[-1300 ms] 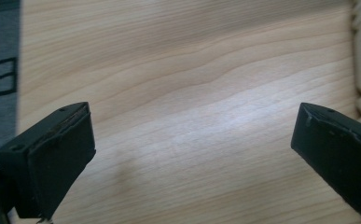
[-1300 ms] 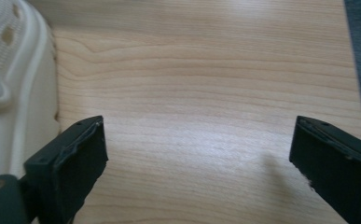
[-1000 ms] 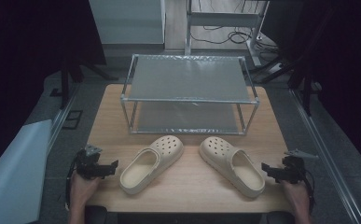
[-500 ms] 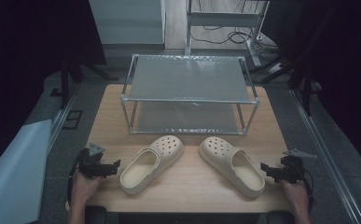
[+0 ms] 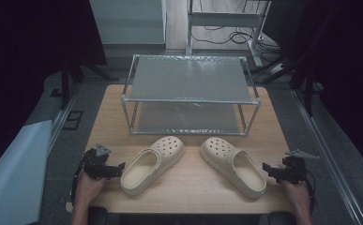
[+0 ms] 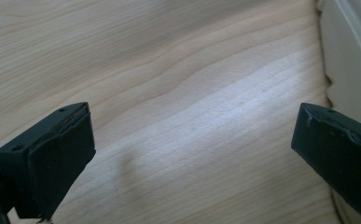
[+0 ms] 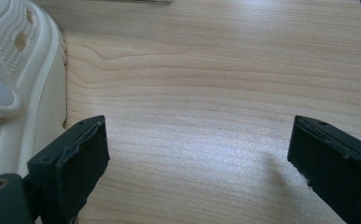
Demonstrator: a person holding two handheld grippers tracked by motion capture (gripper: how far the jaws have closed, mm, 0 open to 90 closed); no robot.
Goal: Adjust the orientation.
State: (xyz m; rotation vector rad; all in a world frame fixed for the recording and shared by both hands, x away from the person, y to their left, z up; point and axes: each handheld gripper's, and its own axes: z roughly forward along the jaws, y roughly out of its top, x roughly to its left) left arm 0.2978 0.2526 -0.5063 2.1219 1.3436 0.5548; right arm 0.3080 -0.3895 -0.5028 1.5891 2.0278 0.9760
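Two cream clogs lie on the wooden table (image 5: 193, 180). The left clog (image 5: 152, 164) points up and to the right; the right clog (image 5: 233, 166) points up and to the left. My left gripper (image 5: 118, 168) rests at the table's left front, just left of the left clog's heel, jaws wide open over bare wood (image 6: 187, 121); that clog's edge (image 6: 350, 70) shows at the right of the left gripper view. My right gripper (image 5: 267, 168) sits at the right front beside the right clog's heel, open, with the clog's side (image 7: 19, 70) at the left of the right gripper view.
A two-level metal rack (image 5: 191, 93) with mesh shelves stands at the back of the table, both shelves bare. A strip of wood lies between the rack and the clogs. The floor drops away on both sides; cables and stands sit behind the table.
Both hands with their grippers have shifted only slightly near the table's front corners. The clogs have not moved.
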